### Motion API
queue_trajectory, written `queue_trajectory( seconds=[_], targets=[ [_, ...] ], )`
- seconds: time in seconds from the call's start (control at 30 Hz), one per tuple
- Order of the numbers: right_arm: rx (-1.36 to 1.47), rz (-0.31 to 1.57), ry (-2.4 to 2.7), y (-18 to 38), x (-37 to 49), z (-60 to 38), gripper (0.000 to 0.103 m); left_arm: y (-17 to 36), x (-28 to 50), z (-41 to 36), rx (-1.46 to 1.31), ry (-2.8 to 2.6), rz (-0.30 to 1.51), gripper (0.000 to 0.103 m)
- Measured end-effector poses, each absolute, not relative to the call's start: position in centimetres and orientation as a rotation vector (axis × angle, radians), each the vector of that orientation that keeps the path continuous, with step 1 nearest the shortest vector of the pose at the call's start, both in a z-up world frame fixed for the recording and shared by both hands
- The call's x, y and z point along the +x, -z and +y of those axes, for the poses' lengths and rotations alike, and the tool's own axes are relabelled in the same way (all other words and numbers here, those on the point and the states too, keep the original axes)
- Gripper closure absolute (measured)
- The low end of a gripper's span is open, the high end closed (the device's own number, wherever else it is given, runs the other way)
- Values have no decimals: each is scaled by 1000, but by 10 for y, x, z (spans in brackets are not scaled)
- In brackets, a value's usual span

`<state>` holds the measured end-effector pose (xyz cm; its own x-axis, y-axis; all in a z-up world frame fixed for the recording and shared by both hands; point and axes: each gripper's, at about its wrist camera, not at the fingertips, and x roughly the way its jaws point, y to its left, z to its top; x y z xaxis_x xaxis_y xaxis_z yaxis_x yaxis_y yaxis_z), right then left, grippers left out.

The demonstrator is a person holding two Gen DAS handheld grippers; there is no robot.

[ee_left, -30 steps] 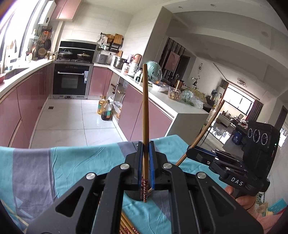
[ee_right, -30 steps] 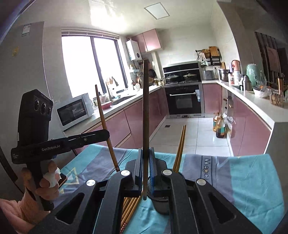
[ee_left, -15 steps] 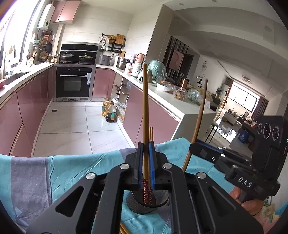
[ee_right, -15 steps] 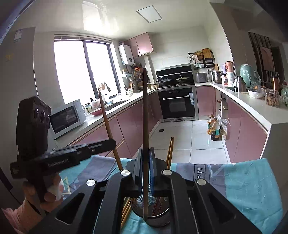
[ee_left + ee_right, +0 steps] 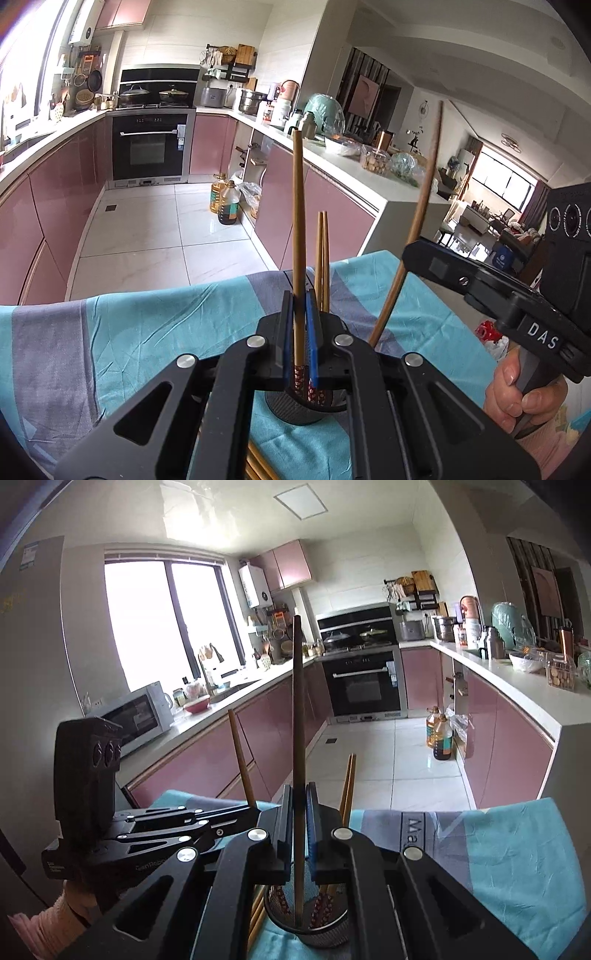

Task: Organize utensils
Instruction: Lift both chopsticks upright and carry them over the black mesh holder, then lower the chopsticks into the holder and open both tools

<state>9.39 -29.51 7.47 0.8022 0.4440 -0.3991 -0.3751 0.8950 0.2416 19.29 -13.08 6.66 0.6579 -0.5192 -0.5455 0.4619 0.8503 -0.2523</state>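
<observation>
the black mesh holder (image 5: 308, 919) stands upright on the teal and grey cloth (image 5: 147, 332), with two chopsticks (image 5: 322, 258) already standing in it, patterned ends down and leaning against each other. the left gripper (image 5: 300, 332) is clenched on a light bamboo chopstick (image 5: 298, 229), held nearly upright, its red patterned end dipping into the holder's mouth. the right gripper (image 5: 300, 830) is likewise clamped on a darker chopstick (image 5: 298, 738), upright, its lower end reaching down inside the mesh; whether it touches the bottom i can't quite make out. both grippers sit close together over the holder, one from each side, and each shows up in the other's camera: the right one at the edge of the left view with a hand (image 5: 524, 391) wrapped round its handle, the left one low in the right view with a pale pink sleeve (image 5: 55, 923) below it. more chopsticks (image 5: 258, 465) lie flat on the cloth just beside the holder. behind it all runs the kitchen, pink cabinets (image 5: 509, 738), a black oven (image 5: 149, 147), a microwave (image 5: 136, 716) by the window, oil bottles (image 5: 223, 201) on the tiled floor.
</observation>
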Motion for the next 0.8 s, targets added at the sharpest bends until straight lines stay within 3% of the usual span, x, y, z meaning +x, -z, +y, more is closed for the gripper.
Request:
queue_trajectory(
  seconds=[0.33, 0.8],
  targets=[
    [115, 669, -437, -28, 119, -279, 97, -37, 205, -146, -16, 578, 764, 95],
    [121, 682, -399, -18, 121, -279, 94, -35, 187, -128, -51, 529, 709, 87]
  ],
)
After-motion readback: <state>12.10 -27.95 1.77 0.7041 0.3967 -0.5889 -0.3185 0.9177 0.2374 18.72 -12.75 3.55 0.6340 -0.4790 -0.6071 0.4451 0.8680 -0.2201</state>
